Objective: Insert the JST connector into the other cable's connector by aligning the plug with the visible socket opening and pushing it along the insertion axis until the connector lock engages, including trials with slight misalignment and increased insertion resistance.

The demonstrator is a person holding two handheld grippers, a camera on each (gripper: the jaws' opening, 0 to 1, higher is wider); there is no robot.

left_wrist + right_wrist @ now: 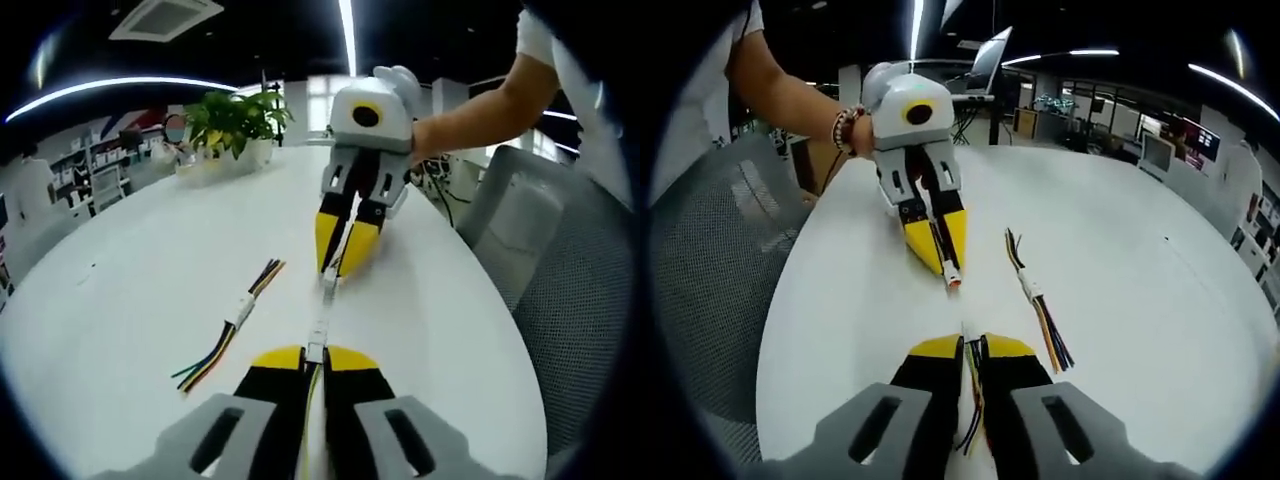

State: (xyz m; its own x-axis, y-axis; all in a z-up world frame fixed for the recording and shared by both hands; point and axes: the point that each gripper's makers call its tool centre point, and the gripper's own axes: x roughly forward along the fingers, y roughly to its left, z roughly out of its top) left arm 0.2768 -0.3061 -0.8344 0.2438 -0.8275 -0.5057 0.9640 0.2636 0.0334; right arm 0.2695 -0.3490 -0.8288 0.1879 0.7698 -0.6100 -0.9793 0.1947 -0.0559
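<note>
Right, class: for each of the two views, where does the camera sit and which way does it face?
Left gripper view: rides on the left claw, facing the right claw across the white table; a bare forearm shows.
Right gripper view: rides on the right claw, facing the left claw; a wrist with a bracelet shows.
Both share the table and the spare joined cable.

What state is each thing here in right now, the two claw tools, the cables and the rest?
left gripper: shut on a white connector.
right gripper: shut on a multicoloured cable.
spare cable pair: lying on the table, joined at its white connectors.
potted plant: upright.
</note>
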